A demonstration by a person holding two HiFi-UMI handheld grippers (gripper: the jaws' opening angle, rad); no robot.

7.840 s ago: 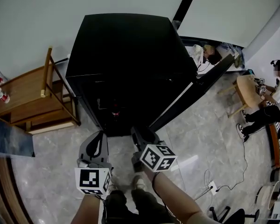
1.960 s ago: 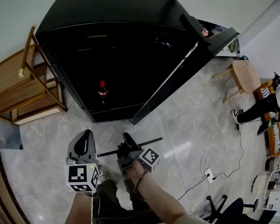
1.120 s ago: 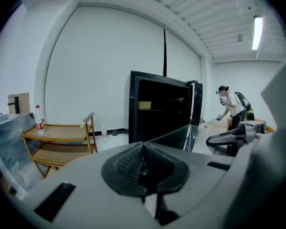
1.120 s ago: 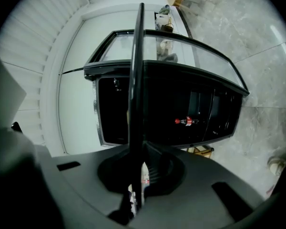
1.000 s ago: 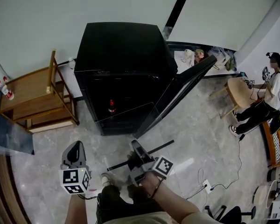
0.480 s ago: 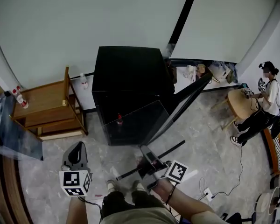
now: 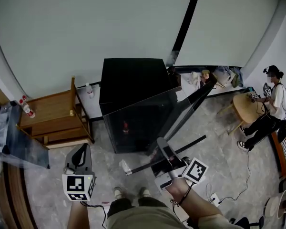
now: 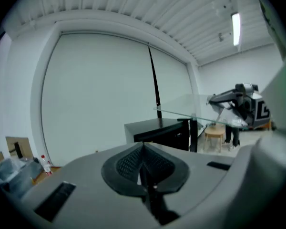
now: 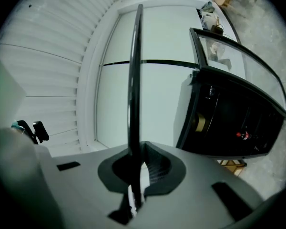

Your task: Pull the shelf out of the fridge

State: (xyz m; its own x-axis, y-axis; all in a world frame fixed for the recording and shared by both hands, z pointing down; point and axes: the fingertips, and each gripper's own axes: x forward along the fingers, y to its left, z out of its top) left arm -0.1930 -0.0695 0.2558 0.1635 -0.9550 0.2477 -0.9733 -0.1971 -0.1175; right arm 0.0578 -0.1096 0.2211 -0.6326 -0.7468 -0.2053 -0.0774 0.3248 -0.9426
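Fridge first: it is big and black and stands on the floor by the white wall. Its door hangs open at the right side. The shelf is out of the fridge, up in the air in front of it. It is a flat sheet of clear glass with a dark bar along the near edge. The bar is its long side and runs from low left to high right in the head view. The glass reaches back toward the fridge and lies about level. A wooden rack stands left of the fridge. A person sits far off at the right. The right gripper pinches the dark bar tight. The left gripper is apart from the shelf, closed with nothing in it. A small red bottle stands inside the fridge.
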